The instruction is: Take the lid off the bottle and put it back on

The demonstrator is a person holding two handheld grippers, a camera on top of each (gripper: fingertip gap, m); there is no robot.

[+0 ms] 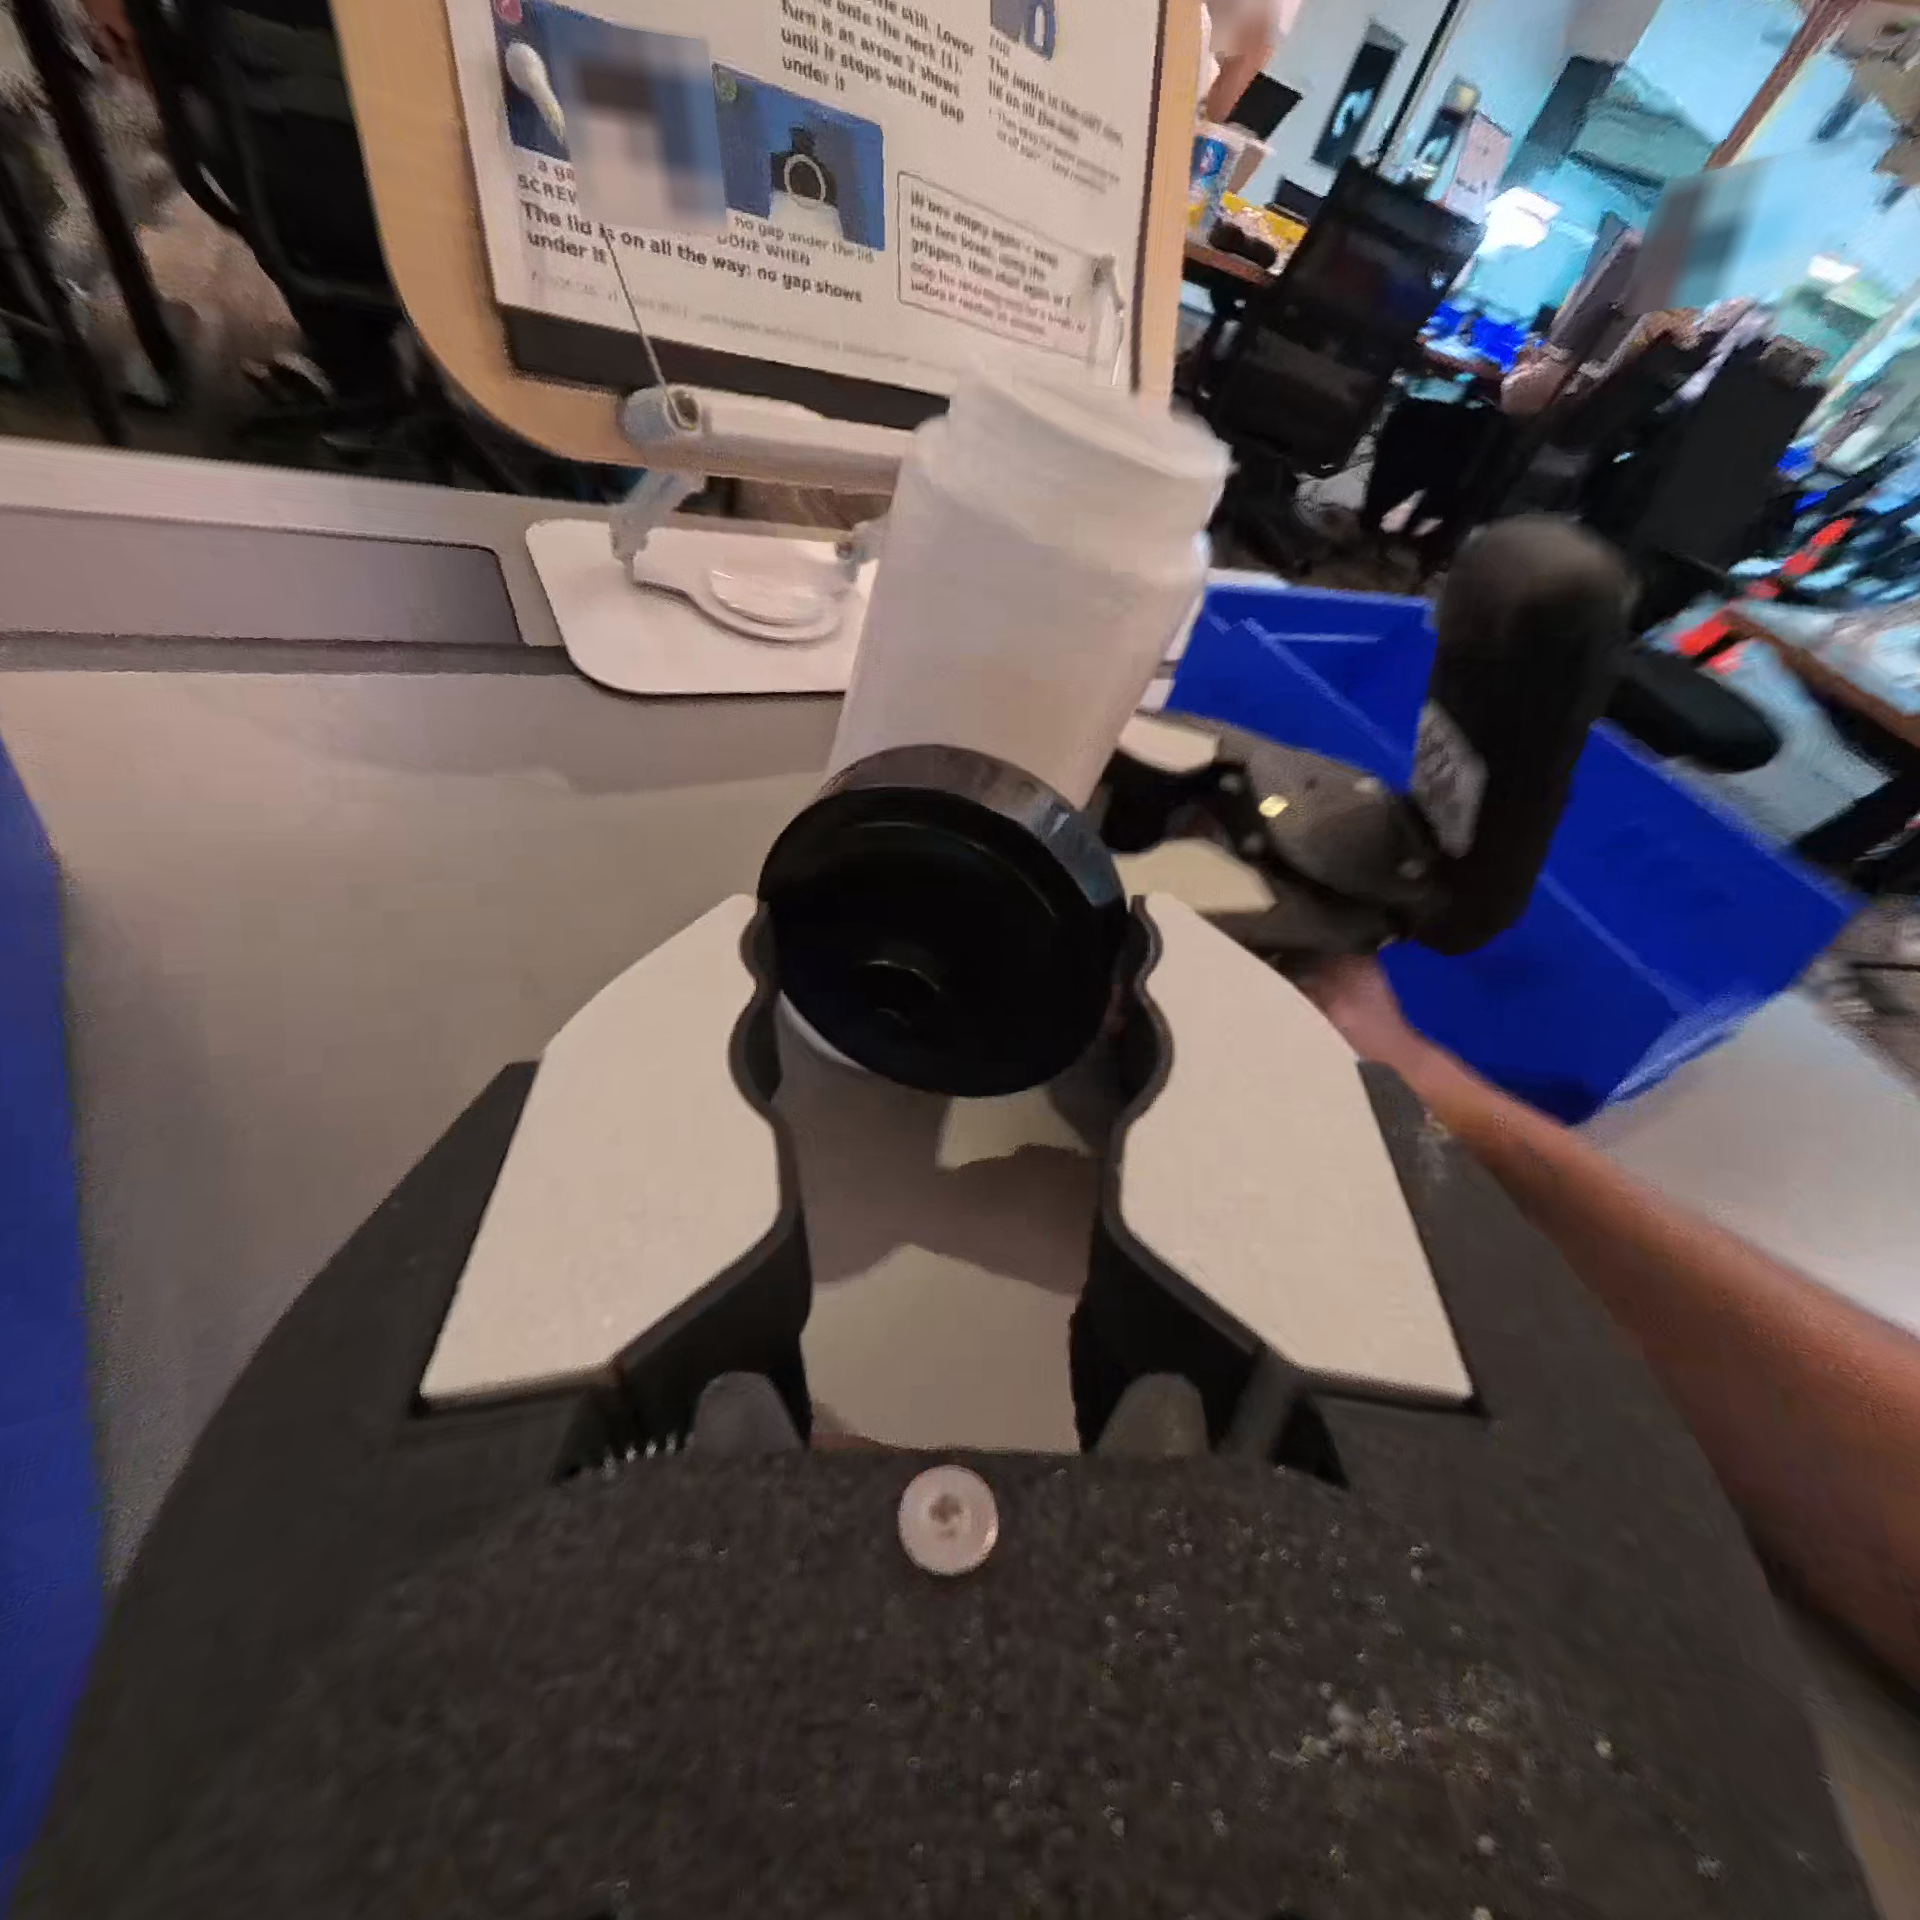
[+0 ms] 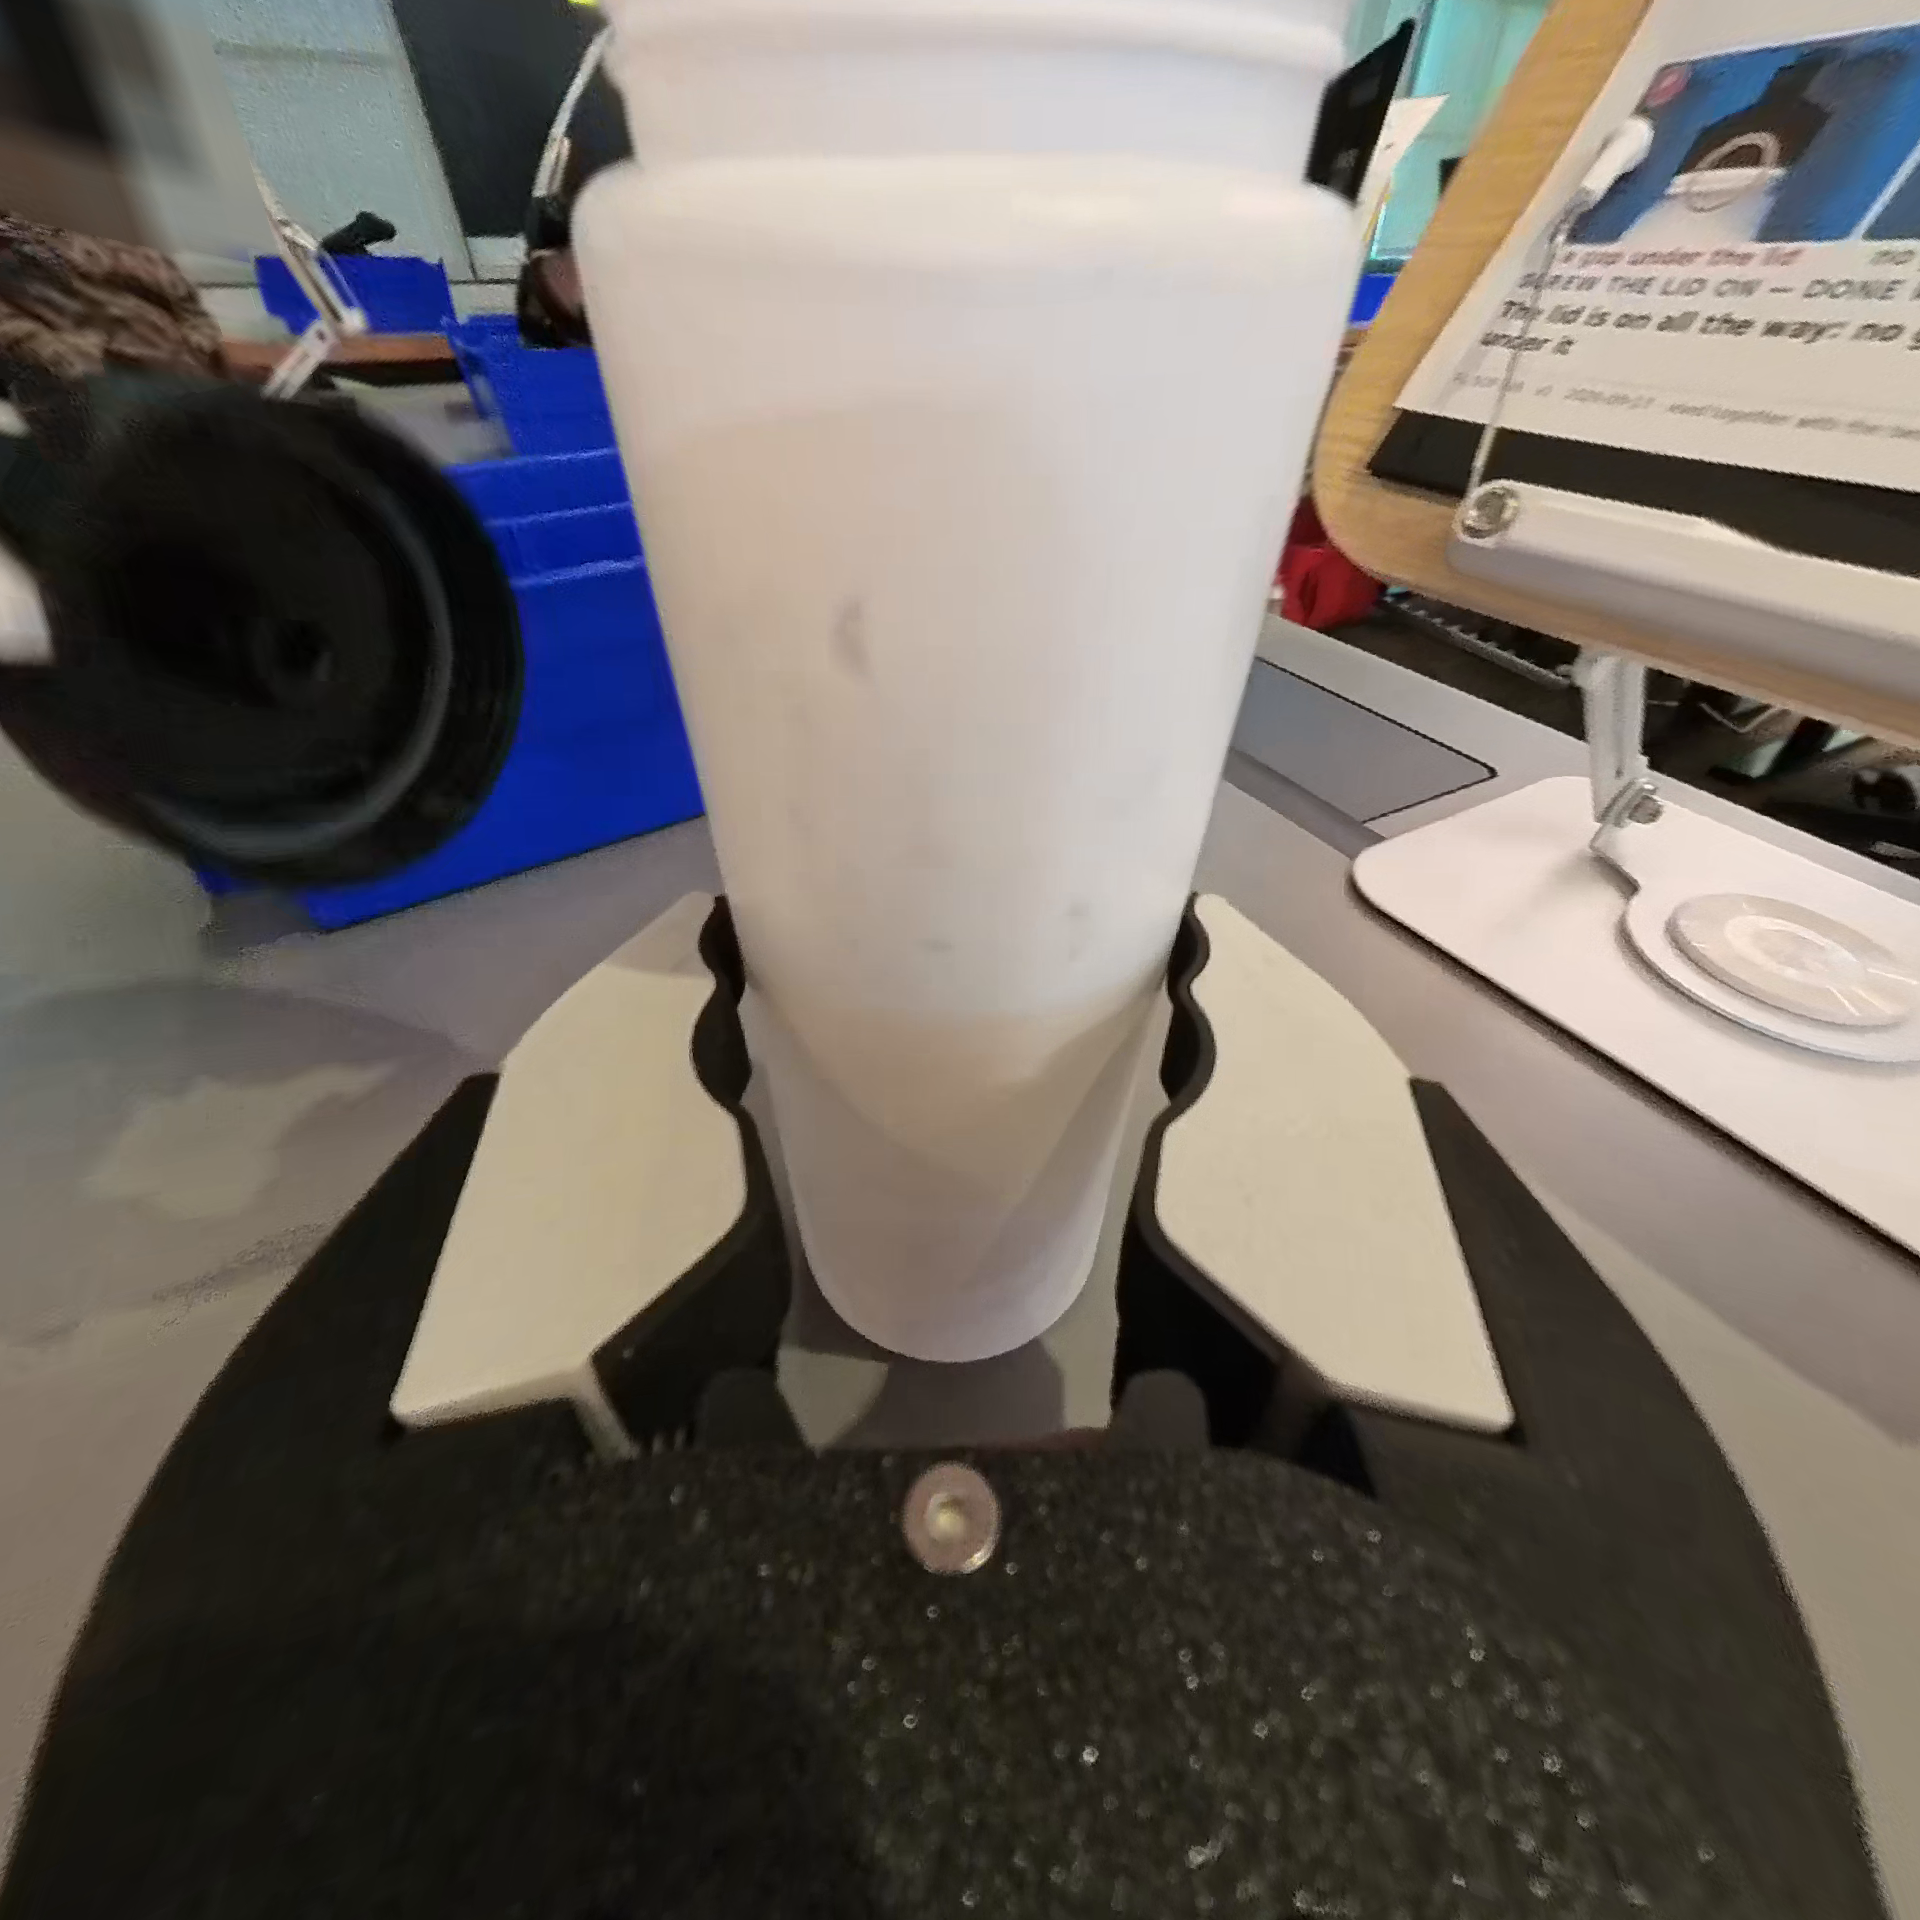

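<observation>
the round black plastic lid (image 1: 940, 935) sits at frame centre, clamped between the left gripper (image 1: 940, 971) pads, off the neck. the tall white plastic bottle (image 2: 956, 623) stands upright, pinched low on its body by the right gripper (image 2: 956, 997). seen from the right wrist, the lid hangs at left, beside and below the open neck at the top edge.

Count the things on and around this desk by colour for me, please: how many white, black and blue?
White: 2, the bottle and the stand base
Black: 1, the lid
Blue: 1, the bin
Total: 4
</observation>
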